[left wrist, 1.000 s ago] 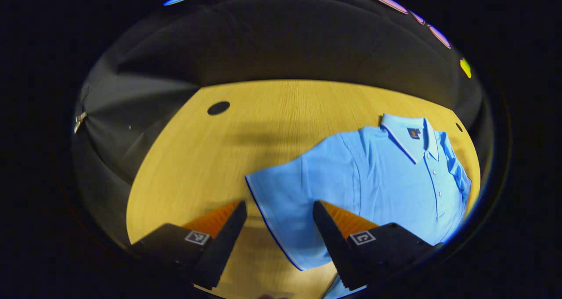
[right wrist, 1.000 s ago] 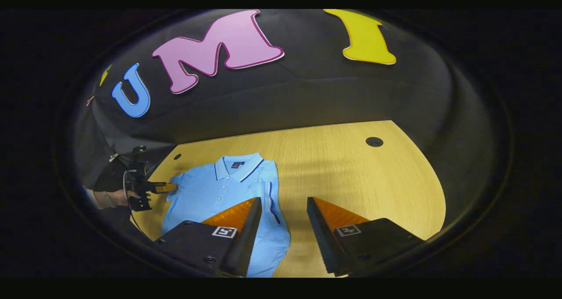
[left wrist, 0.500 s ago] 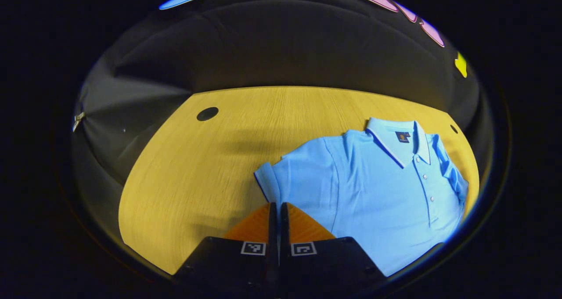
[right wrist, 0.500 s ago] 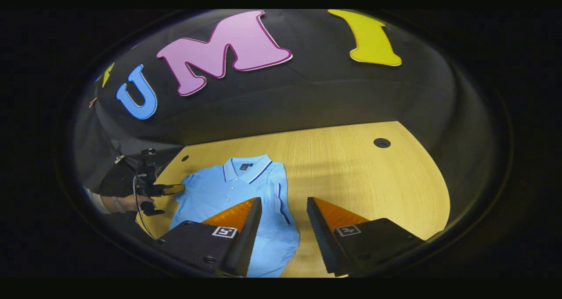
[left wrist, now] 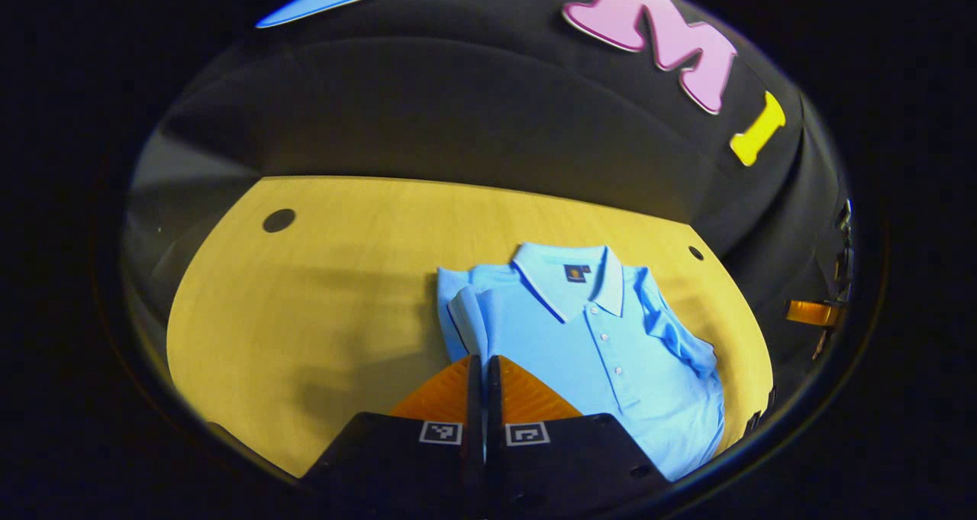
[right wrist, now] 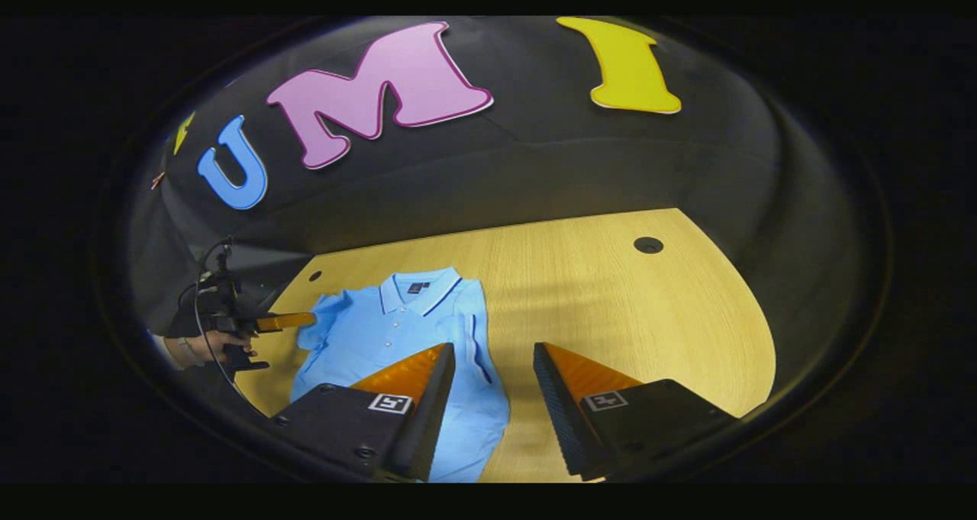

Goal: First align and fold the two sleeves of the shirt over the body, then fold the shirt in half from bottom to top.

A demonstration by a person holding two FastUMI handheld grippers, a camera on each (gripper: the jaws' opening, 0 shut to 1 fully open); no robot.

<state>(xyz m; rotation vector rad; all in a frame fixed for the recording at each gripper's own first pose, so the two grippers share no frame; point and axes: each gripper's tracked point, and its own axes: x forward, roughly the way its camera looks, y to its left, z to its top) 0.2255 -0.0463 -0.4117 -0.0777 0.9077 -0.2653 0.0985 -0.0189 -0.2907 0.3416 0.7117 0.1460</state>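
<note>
Sleeve-folding step: left gripper [left wrist: 478, 367] pinches the shirt's [left wrist: 603, 352] sleeve [left wrist: 467, 321], carrying toward 3 o'clock (release next); right gripper [right wrist: 488, 352] gapes empty.

Ahead of me lies a pale yellow wood-grain tabletop [right wrist: 611, 306] with a curved far edge. It has small round dark holes [right wrist: 648, 245] near its back corners; I see one far to the left in the left gripper view [left wrist: 278, 220] and another small one at the right [left wrist: 695, 253]. Behind the tabletop hangs the black cloth wall [right wrist: 534, 169] of the booth, creased and sagging in soft folds. Light falls from above, and soft grey shadows [left wrist: 343, 306] lie across the wood.
</note>
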